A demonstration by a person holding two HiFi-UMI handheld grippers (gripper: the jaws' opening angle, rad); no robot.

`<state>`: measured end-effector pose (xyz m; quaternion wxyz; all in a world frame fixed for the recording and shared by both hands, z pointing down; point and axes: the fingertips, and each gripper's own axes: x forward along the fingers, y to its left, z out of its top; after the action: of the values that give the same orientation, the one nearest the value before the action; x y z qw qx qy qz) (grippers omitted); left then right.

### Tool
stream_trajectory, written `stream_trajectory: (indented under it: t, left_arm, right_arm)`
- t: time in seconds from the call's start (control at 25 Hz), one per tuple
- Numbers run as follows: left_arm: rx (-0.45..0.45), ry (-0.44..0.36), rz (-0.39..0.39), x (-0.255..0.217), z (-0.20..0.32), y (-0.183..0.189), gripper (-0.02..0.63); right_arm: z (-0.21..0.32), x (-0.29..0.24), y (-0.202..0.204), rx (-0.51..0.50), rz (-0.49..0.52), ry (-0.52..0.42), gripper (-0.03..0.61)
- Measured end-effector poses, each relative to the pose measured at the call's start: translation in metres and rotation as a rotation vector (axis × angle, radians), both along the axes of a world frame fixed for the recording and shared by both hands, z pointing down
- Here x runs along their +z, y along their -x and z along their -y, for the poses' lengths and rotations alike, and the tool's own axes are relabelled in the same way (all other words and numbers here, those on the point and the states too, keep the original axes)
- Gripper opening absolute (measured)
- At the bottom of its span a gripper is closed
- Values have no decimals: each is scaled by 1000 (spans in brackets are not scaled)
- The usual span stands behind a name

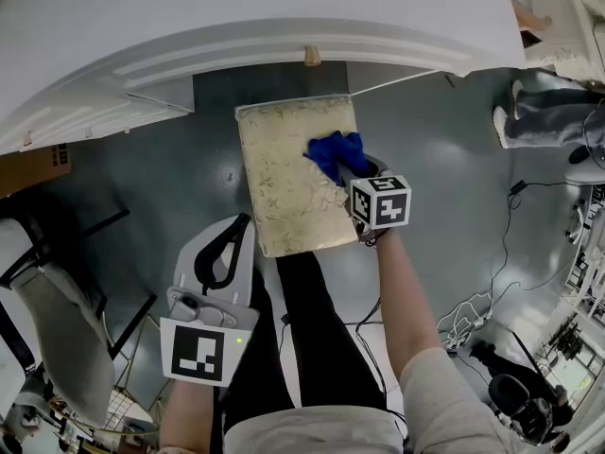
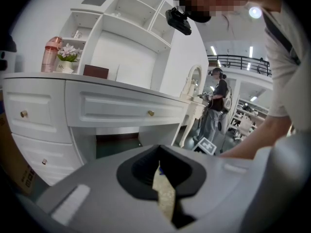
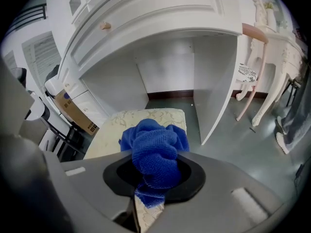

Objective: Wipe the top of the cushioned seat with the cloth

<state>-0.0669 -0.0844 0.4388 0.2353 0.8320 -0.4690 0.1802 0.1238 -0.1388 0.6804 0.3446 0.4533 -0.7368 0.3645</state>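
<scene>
The cushioned seat is a cream, patterned rectangle on the floor in front of the white desk. A bunched blue cloth lies on its right side, near the far end. My right gripper is shut on the cloth and holds it down on the cushion. In the right gripper view the blue cloth bulges out between the jaws over the seat. My left gripper hangs low at the left of the seat, off the cushion, jaws together and holding nothing. A sliver of the seat shows past it.
The white desk with its kneehole stands just beyond the seat. A cardboard box and a dark-framed chair are at the left. Cables trail on the floor at the right, and another person stands at the far right.
</scene>
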Motion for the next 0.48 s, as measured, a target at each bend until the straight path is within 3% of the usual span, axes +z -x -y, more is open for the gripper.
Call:
stream_trajectory:
  t: [0.48]
  left_arm:
    - [-23, 2, -1, -1, -13, 25, 2]
  right_arm:
    - [-10, -1, 57, -13, 22, -15, 94]
